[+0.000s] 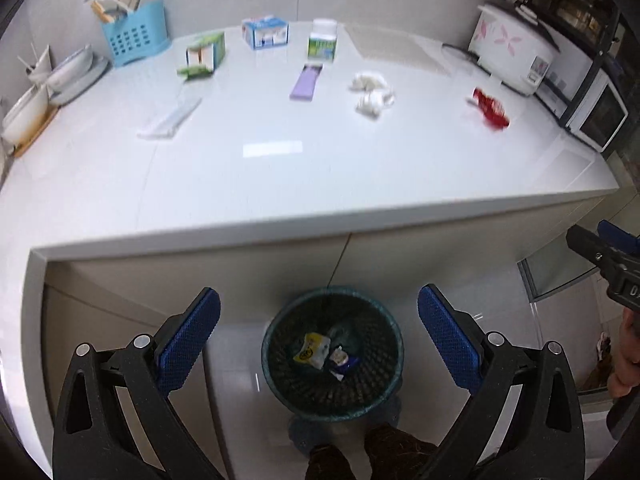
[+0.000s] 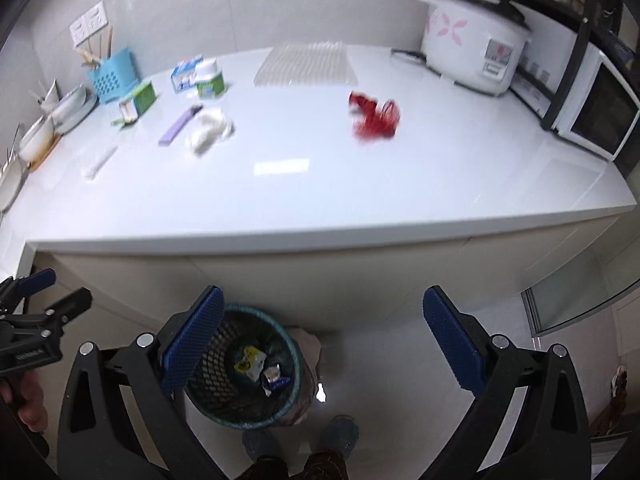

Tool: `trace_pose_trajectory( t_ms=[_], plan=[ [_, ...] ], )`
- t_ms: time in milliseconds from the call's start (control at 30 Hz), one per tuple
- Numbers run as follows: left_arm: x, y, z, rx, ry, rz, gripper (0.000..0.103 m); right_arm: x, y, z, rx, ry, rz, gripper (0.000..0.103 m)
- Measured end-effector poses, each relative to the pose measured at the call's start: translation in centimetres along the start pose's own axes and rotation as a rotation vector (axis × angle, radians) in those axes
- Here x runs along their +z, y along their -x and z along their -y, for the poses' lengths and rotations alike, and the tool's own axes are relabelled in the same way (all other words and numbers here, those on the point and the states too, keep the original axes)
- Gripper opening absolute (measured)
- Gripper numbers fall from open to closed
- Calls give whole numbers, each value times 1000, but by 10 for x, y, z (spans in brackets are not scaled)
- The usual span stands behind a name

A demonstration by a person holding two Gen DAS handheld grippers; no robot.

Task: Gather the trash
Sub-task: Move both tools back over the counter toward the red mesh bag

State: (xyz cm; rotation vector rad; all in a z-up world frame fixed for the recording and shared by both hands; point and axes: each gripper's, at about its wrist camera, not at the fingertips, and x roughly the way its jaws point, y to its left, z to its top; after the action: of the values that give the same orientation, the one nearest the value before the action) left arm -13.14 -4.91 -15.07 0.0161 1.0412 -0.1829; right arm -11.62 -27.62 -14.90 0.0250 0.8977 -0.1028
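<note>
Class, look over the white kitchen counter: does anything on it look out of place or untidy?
Yes. A crumpled red wrapper and a wad of white tissue lie loose mid-counter, apart from the upright boxes at the back. A small green-and-white carton has its flap hanging open.

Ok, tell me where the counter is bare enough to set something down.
The counter's whole front strip is bare, between its front edge and the red wrapper and white tissue. It is crowded at the back left, around the blue basket and boxes.
</note>
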Motion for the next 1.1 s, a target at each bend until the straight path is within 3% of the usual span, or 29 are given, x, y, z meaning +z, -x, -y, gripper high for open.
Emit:
trace_pose_trajectory(
  t_ms=[233, 400, 800, 1100],
  plan=[
    [60, 25, -4, 5, 7, 45, 97, 45, 12, 16, 0, -36, 10, 95],
    [99, 19, -7, 33, 23, 55, 97, 84, 5, 27, 7, -16, 11, 95],
    [189, -50, -25, 60, 68, -23, 96, 167, -64, 48, 18, 49, -75, 95],
    [226, -115, -32, 69, 72, -118, 92, 204, -133, 61, 33, 69, -211, 83]
  ],
)
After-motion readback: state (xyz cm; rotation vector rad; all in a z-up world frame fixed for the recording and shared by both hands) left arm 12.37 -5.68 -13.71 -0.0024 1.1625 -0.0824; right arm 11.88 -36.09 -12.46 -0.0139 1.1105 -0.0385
